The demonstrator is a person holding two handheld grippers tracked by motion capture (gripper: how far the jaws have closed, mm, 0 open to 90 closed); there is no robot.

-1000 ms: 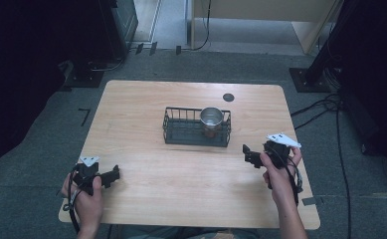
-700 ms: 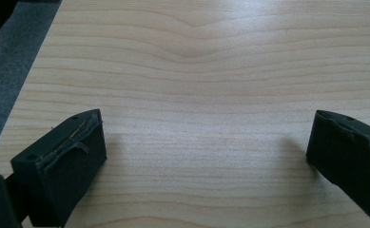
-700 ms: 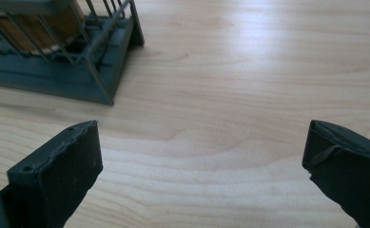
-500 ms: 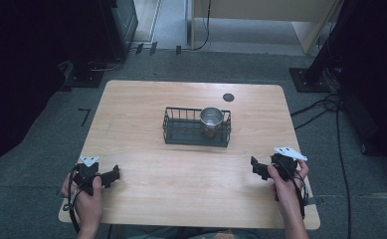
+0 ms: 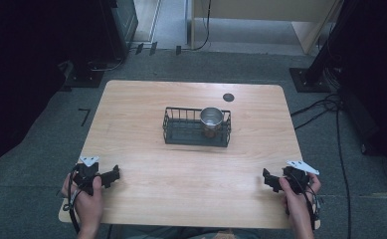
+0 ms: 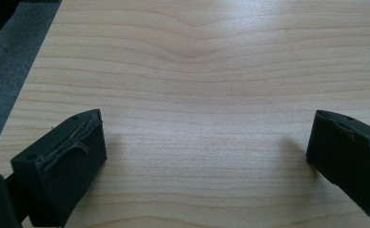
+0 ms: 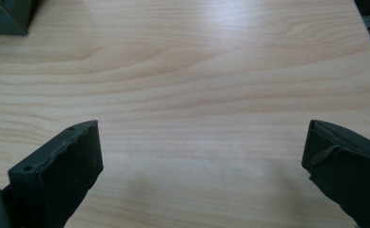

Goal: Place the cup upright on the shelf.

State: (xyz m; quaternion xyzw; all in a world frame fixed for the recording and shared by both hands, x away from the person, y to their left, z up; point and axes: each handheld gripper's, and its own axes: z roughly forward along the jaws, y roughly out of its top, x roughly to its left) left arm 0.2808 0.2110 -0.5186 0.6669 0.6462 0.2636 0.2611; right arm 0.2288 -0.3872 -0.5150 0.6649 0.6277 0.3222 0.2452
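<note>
Wire basket (image 5: 196, 134) hides the metal cup's (image 5: 211, 117) base.

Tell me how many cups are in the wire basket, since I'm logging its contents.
1. A metal cup stands upright at the right end of the black wire basket mid-table; the rest of the basket looks empty.

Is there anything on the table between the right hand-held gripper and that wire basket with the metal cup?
Nothing: in the high view, only bare wood lies between the right hand-held gripper and the wire basket.
</note>
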